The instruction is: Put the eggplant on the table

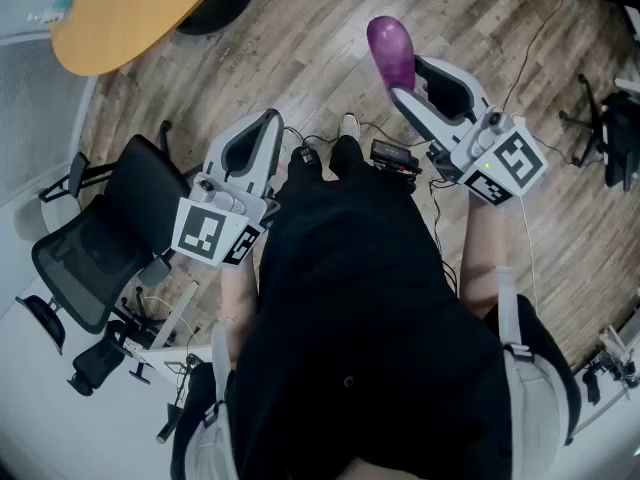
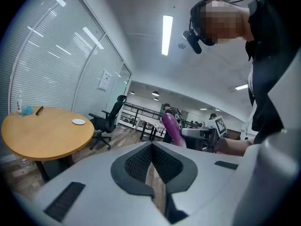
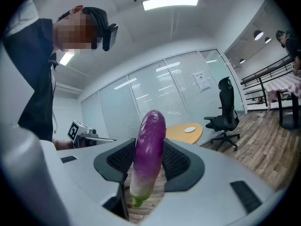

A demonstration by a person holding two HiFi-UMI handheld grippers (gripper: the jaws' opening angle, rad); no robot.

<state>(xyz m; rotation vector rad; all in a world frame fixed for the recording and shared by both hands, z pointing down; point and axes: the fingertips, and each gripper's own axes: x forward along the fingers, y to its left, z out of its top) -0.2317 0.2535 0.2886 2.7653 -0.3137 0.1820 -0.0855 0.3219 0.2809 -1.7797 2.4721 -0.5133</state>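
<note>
A purple eggplant (image 1: 390, 50) with a pale green stem end stands upright between the pads of my right gripper (image 1: 408, 76), which is shut on it, held in the air over the wooden floor. In the right gripper view the eggplant (image 3: 148, 154) fills the gap between the jaws of my right gripper (image 3: 146, 173). My left gripper (image 1: 268, 123) is shut with nothing in it, level with the right one and to its left. The round wooden table (image 1: 130, 13) stands at the far left, apart from both grippers. From the left gripper (image 2: 151, 147) the eggplant (image 2: 171, 128) shows ahead.
A black office chair (image 1: 100, 238) stands close at the left. Another chair (image 2: 110, 117) is beside the table (image 2: 47, 131), which carries a small white disc (image 2: 78, 122) and a few small items. Cables (image 1: 395, 158) lie on the floor by the person's feet.
</note>
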